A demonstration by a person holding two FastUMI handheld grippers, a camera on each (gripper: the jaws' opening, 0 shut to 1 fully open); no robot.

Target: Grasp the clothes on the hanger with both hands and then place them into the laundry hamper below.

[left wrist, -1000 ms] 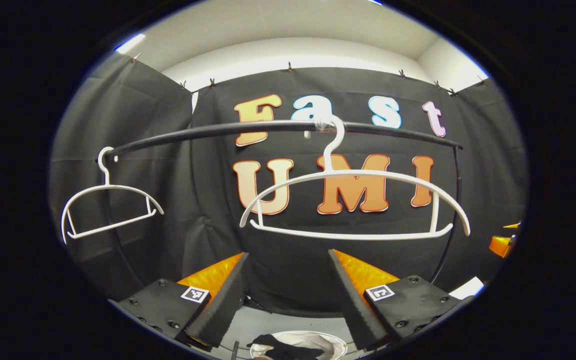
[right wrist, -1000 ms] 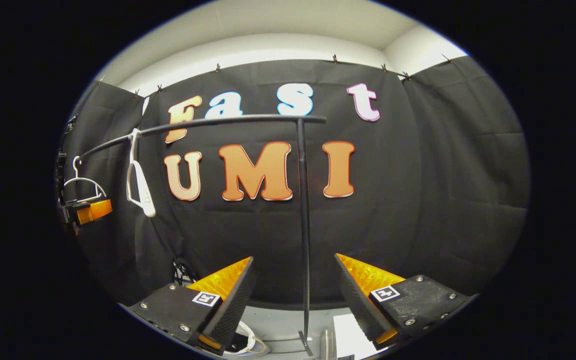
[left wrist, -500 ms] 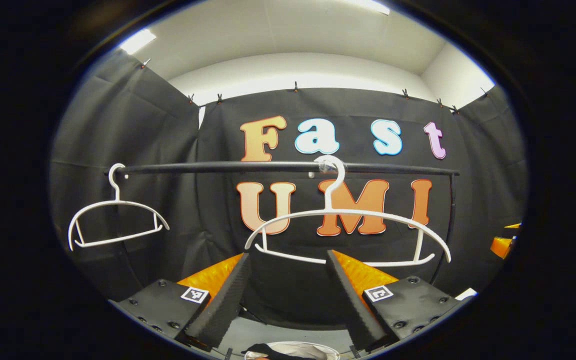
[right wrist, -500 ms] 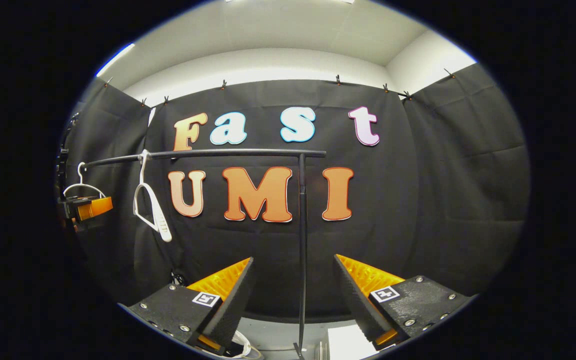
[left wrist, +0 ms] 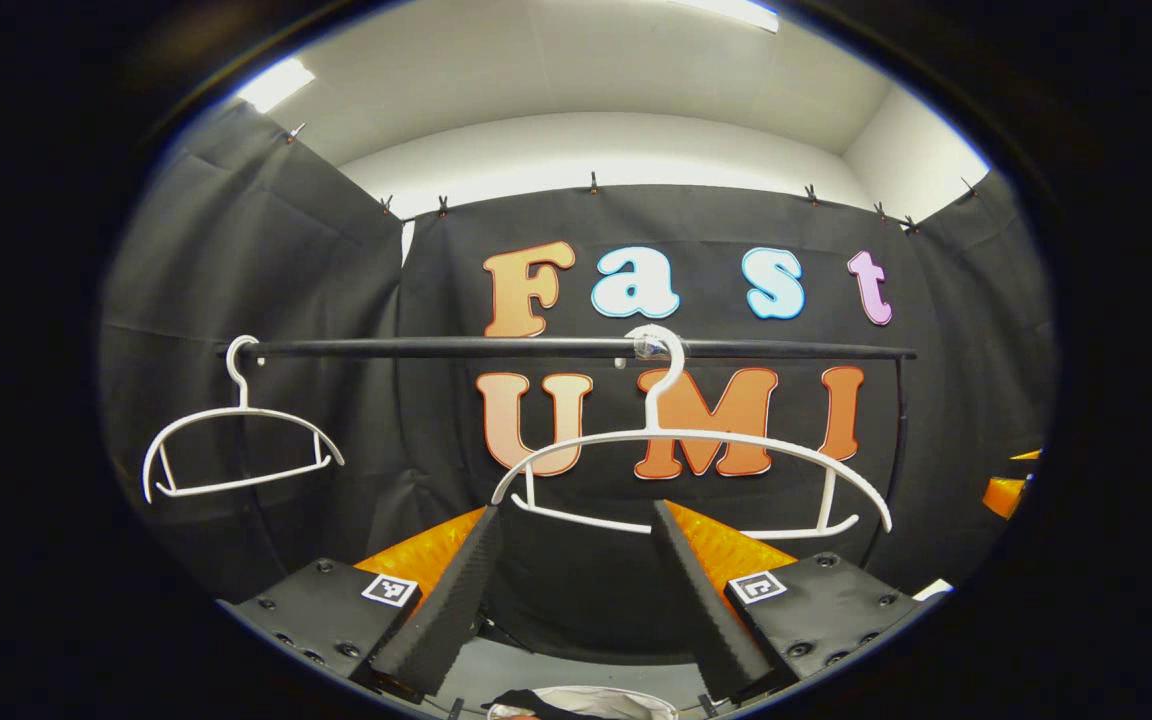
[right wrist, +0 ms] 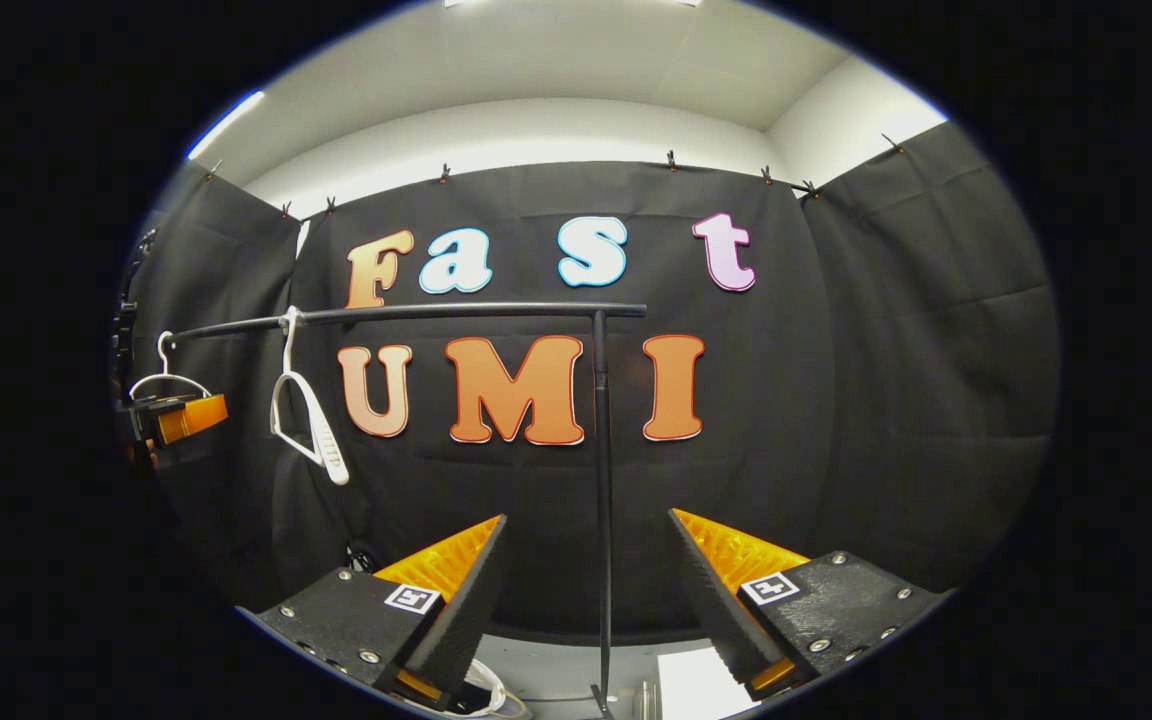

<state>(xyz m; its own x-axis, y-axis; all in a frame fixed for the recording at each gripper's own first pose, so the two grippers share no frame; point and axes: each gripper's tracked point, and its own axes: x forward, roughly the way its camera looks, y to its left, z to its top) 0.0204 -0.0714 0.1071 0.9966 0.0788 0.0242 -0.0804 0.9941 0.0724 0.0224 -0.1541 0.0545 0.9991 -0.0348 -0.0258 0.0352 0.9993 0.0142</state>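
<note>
While both hangers are hanging bare from the black horizontal metal rail (left wrist: pixel 576 347), I am holding the left gripper (left wrist: pixel 571 570) and right gripper (right wrist: pixel 586 585) wide open and empty; below that rail, dark clothes (left wrist: pixel 536 703) are lying in the white round hamper (left wrist: pixel 626 697), nearer the left fingers.

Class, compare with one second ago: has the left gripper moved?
Yes. The left gripper has risen or tilted up: the black rail and near white hanger sit lower in its view.
</note>
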